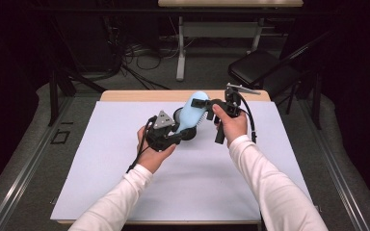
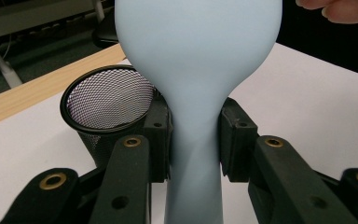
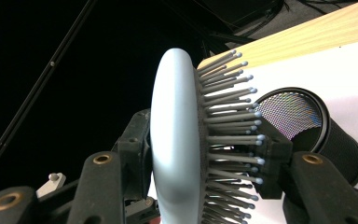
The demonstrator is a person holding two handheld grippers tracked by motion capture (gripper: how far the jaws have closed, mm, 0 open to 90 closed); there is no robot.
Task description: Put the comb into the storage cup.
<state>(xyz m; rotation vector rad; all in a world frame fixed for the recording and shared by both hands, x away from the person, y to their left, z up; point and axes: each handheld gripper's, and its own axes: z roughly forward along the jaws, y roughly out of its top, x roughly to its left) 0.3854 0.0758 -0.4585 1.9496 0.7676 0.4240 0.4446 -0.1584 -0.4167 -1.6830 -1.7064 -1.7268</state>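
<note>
In the high view the hairbrush [image 1: 191,112] covers most of the mesh cup [image 1: 185,126] behind it, so just dark slivers of the cup show at the brush's sides. The brush's handle is cut off at the bottom edge of the left gripper view, and its head runs out of the top edge there. In the right gripper view the lower end of the brush head is also cut off.

Both forearms, in white sleeves, come in from the bottom of the high view and meet over the middle of the worktop [image 1: 125,192]. The left hand [image 1: 153,153] holds the left hand-held gripper [image 1: 179,137] pointing toward the far right. The right hand [image 1: 231,124] holds the right hand-held gripper [image 1: 197,103] pointing left.

The left hand-held gripper is clamped on the brush's narrow neck [image 2: 195,140], one jaw on each side. The right hand-held gripper is closed across the brush head [image 3: 177,140], one jaw on the smooth back and the other against the bristles [image 3: 228,130].

The brush is held above the worktop between the two grippers, its long axis running from the left gripper away toward the far edge, head at the far end. Its bristles face right, toward the right hand. The cup lies on its side on the white sheet.
</note>
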